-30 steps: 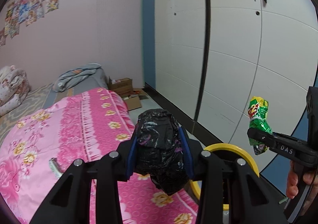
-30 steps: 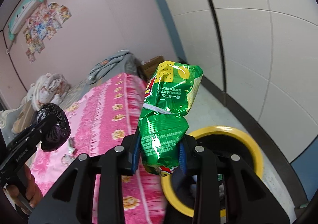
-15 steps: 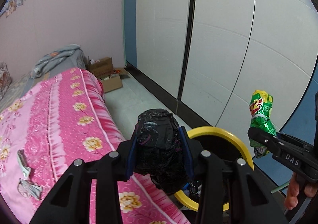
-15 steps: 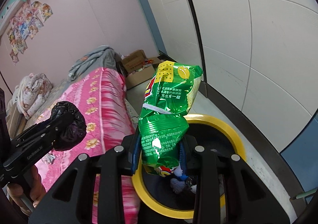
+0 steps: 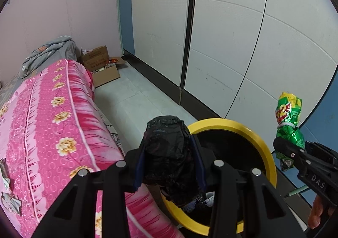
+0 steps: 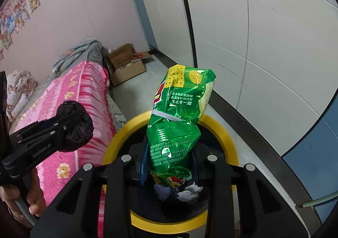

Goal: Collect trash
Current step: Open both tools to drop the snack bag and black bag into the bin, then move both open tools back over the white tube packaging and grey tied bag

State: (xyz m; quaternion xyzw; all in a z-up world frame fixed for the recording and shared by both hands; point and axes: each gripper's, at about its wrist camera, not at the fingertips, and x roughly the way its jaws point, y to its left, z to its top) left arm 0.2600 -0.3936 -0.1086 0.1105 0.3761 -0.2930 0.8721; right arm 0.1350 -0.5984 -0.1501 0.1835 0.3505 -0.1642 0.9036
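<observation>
Left gripper (image 5: 169, 166) clamps a black bag wad (image 5: 168, 153), lower centre. Right gripper (image 6: 170, 162) pinches green snack bag (image 6: 179, 119) upright, centre frame, over yellow-rimmed bin (image 6: 227, 138).

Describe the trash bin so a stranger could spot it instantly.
Look at the pale floor strip between the pink floral bed and the white panelled wall. The trash bin stands there near the bed's edge, below both grippers. It is round and black inside, the only thing with a bright yellow rim.
</observation>
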